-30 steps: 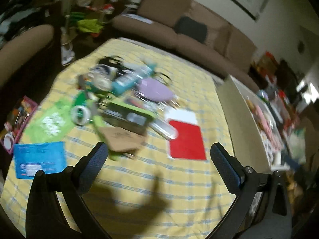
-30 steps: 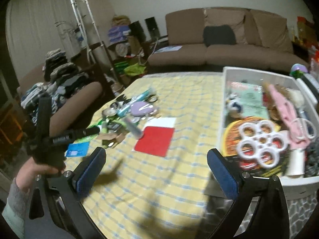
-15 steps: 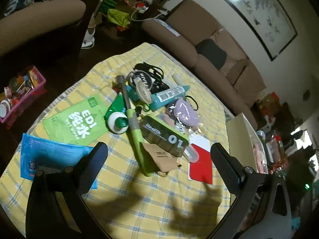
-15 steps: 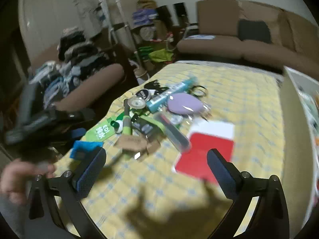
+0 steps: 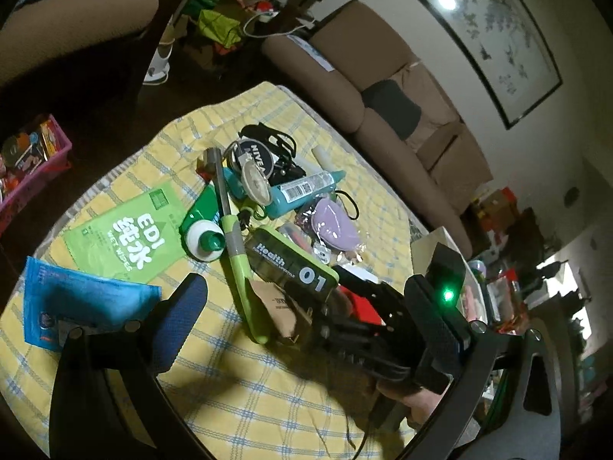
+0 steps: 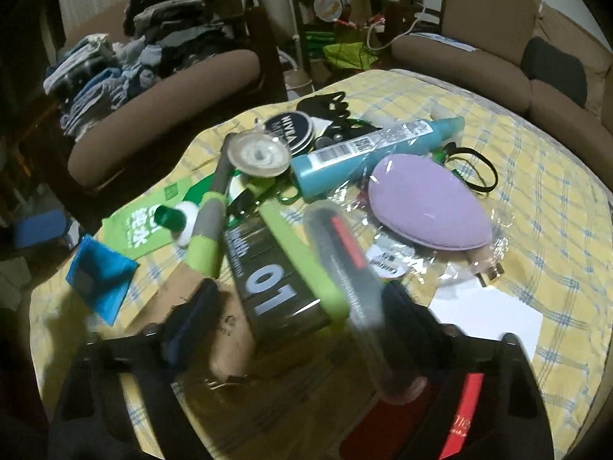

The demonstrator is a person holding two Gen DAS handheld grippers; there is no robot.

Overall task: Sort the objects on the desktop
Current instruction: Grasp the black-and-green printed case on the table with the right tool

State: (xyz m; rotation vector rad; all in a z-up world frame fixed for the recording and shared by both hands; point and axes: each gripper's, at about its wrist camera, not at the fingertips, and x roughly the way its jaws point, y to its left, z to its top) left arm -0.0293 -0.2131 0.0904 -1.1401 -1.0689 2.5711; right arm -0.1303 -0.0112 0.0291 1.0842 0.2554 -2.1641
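A pile of small objects lies on the yellow checked tablecloth [image 6: 536, 176]. My right gripper [image 6: 299, 322] hangs low over its near end, jaws closing. Between them lie the dark pill box marked "01" [image 6: 276, 287] and a clear tube with a red label [image 6: 345, 264]. The pads do not press on either; the left fingertip [image 6: 191, 322] sits over a brown paper packet [image 6: 226, 329]. In the left wrist view, the right gripper [image 5: 345, 299] shows as a black body with a green light. My left gripper [image 5: 306, 314] stands open and holds nothing, back from the pile.
Further back are a teal bottle [image 6: 375, 145], a purple puff in clear wrap [image 6: 429, 207], a Nivea tin [image 6: 289, 130] and a green wand lighter [image 5: 237, 253]. A green wipes pack [image 5: 122, 237] and blue packet [image 5: 76, 299] lie left. A red booklet [image 6: 456, 421] lies under the right finger. A white box's corner [image 5: 425, 245] stands right.
The right gripper has dropped and closed in on the pile, its jaws narrowing around the pill box and tube. It now shows in the left wrist view. The left view rolled, then held still.
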